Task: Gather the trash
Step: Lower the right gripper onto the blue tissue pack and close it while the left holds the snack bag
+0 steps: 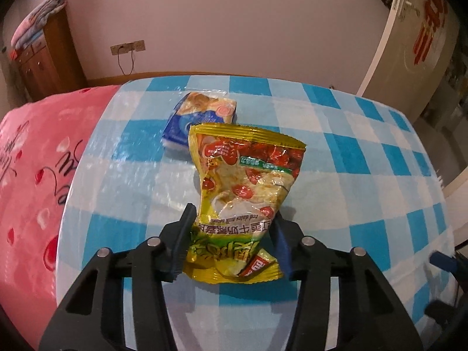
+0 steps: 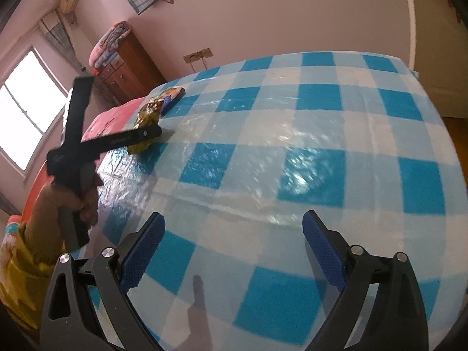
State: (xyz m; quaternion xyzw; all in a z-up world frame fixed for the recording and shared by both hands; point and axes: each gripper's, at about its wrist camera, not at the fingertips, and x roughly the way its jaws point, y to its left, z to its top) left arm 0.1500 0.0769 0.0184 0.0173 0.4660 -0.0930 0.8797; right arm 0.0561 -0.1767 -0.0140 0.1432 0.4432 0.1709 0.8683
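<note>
Blue-and-white checked tablecloth under clear plastic film (image 2: 292, 134) covers the table in a bedroom with pale pink walls. Nearest in the right wrist view: right gripper (image 2: 234, 234), black arms with blue ribbed pads, jaws standing wide apart over bare cloth, nothing between them. Left of it, a hand in a brown glove and yellow sleeve (image 2: 67, 201) grips the handle of the other tool. Left gripper (image 1: 231, 219) has its pads pressed on the lower part of a crumpled yellow foil snack packet with red fruit print (image 1: 248, 175), pinching it in at the waist; the packet's top stands up off the cloth, though whether its bottom edge touches the table is hard to tell. Just behind the packet, a blue and white plastic-wrapped pack (image 1: 199, 117) lies flat on the cloth. Past the table's left edge, pink floral blanket (image 1: 35, 175). Farther back, brown wooden cabinet (image 1: 49, 55) with folded bedding on top, against the wall.
</note>
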